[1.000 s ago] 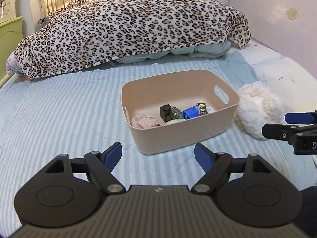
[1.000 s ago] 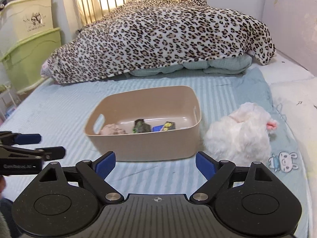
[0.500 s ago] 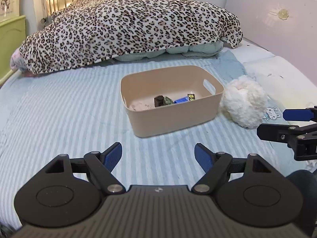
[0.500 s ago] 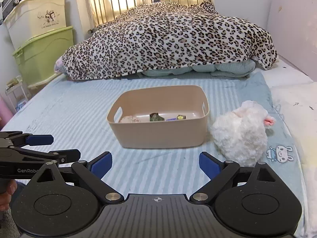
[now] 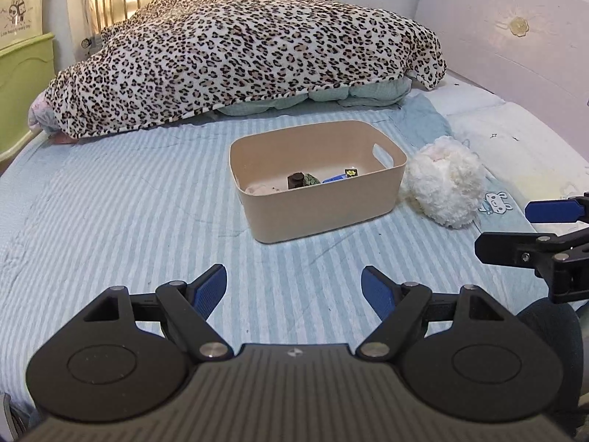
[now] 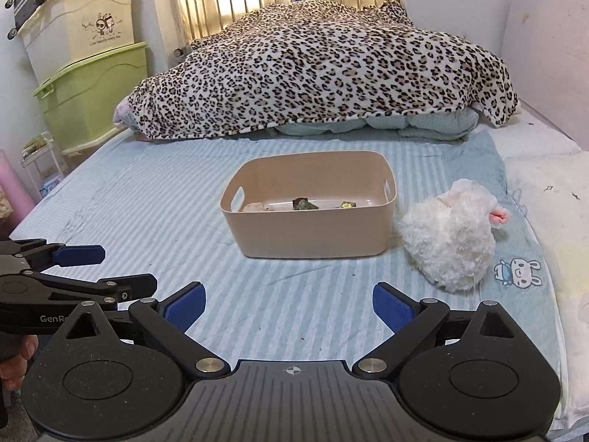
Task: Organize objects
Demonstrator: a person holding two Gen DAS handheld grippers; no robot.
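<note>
A beige plastic bin stands on the striped bed sheet. Inside lie a pinkish item, a dark brown block, a green item and a blue box with a star label. A white plush toy lies on the sheet just right of the bin. My left gripper is open and empty, well short of the bin. My right gripper is open and empty, also well back. Each gripper shows at the edge of the other's view.
A leopard-print blanket is heaped over folded bedding at the far end. A pale headboard panel runs along the right. Green and cream storage boxes stack at the left beside the bed. Bare striped sheet lies left of the bin.
Both grippers have pulled back from the bin, which now looks smaller and farther away. Both stay open and empty. The bin and plush toy have not moved.
</note>
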